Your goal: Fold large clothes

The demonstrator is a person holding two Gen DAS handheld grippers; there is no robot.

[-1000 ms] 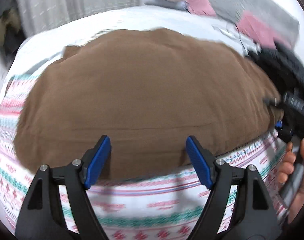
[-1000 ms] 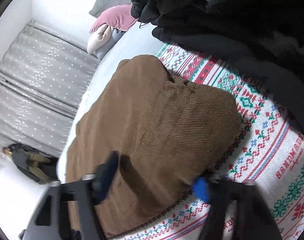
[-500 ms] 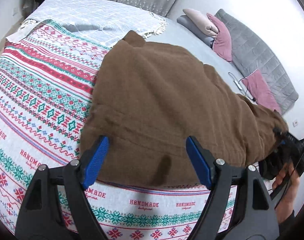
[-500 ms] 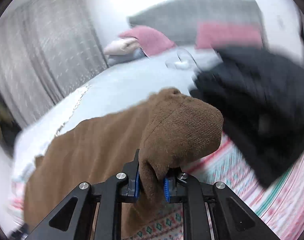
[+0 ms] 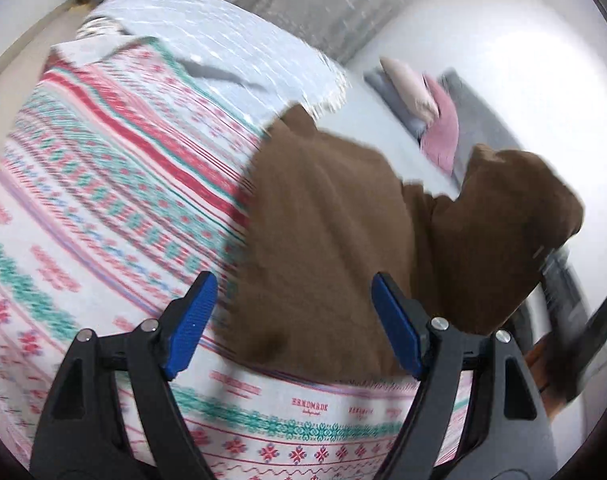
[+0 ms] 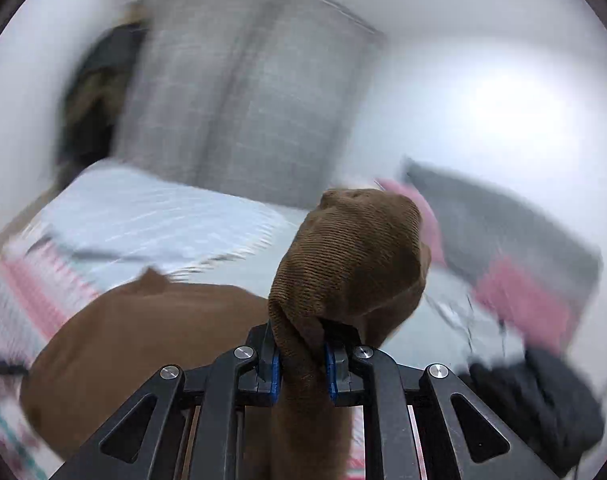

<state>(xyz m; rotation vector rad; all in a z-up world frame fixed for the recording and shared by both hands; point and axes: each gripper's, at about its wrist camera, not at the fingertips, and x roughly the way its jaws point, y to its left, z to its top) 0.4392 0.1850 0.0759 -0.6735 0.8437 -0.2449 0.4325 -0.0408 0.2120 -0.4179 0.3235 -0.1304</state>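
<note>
A bed with a patterned blanket is seen before grey curtains. The brown garment lies ahead of the wide-open, empty left tool. Its lifted corner is pinched in the right tool, whose jaws have just been closing.

My left tongs have bare patterned blanket on their left to pass over, while the raised brown garment blocks the right.

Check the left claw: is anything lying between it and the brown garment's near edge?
Nothing visible. The left claw stands open right over the near edge of the brown ribbed knit garment, with only the patterned red, green and white blanket beneath. The right claw is shut on the garment's lifted other end.
</note>
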